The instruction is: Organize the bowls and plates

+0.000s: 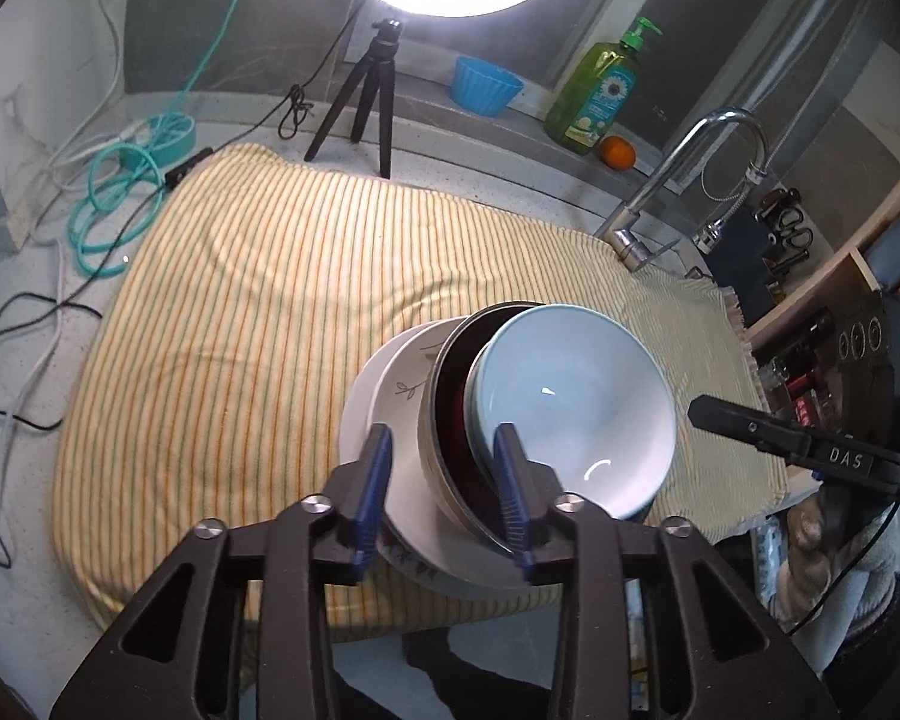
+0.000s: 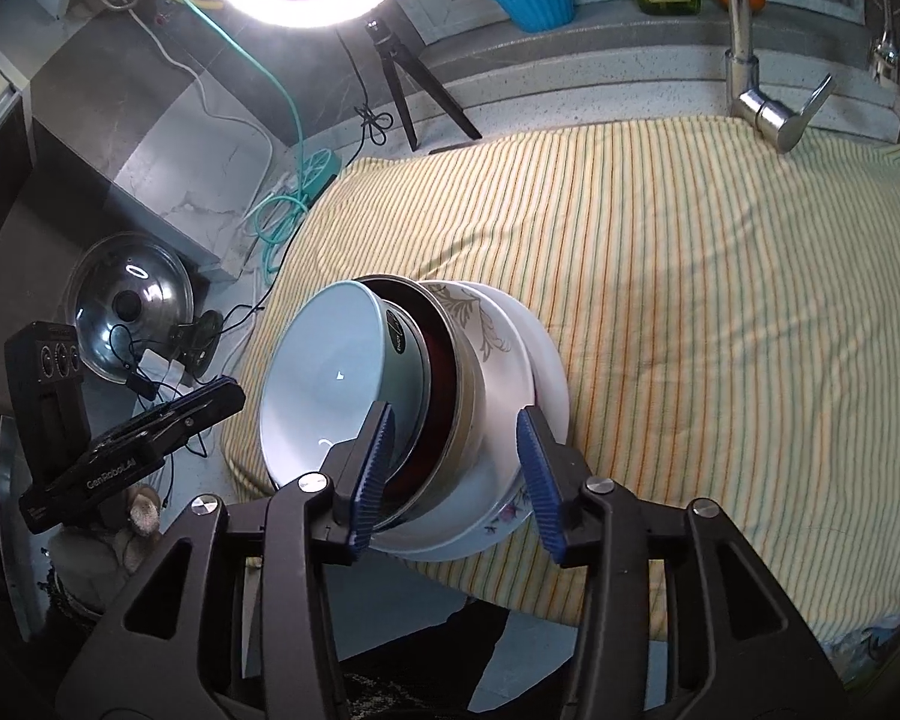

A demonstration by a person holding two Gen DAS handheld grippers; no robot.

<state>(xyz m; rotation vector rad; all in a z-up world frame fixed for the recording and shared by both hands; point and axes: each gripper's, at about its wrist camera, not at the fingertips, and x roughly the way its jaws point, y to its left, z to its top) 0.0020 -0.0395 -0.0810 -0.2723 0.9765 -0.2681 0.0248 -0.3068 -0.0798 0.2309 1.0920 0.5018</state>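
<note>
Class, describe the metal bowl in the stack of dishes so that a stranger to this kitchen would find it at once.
Start at the striped yellow towel spread over the counter; near its front edge stands a stack of dishes. The metal bowl sits in the middle of it, above the white plates and holding the pale blue bowl. It alone has a shiny steel rim and a dark red inside.

Left tool (image 1: 444, 459) angled downward, jaws parted — right tool (image 2: 459, 441) likewise, pads gripping nothing
</note>
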